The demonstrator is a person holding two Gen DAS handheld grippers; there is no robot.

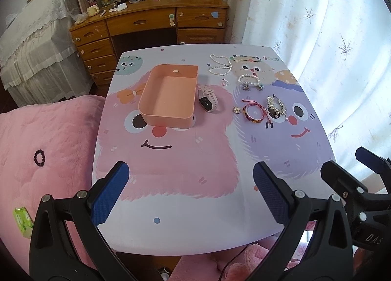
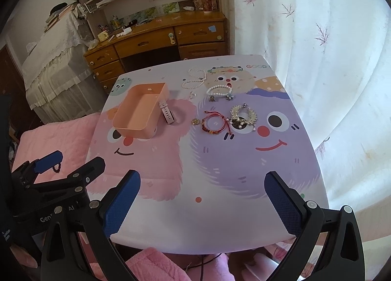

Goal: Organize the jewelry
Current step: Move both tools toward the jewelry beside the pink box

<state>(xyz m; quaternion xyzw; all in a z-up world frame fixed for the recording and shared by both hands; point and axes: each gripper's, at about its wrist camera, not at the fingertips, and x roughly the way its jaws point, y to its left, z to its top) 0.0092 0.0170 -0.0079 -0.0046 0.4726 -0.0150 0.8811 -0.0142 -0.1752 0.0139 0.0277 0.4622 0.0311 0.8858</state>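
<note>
An empty peach box stands on the cartoon-printed table. A white smartwatch lies right of it. Further right lie a pearl necklace, a pearl bracelet, a red beaded bracelet, a gold leaf piece and a small gold round piece. My left gripper and right gripper are open and empty above the table's near edge.
A dark bead bracelet lies on the pink blanket left of the table. A wooden desk stands behind. White curtains hang on the right. A green packet lies on the blanket.
</note>
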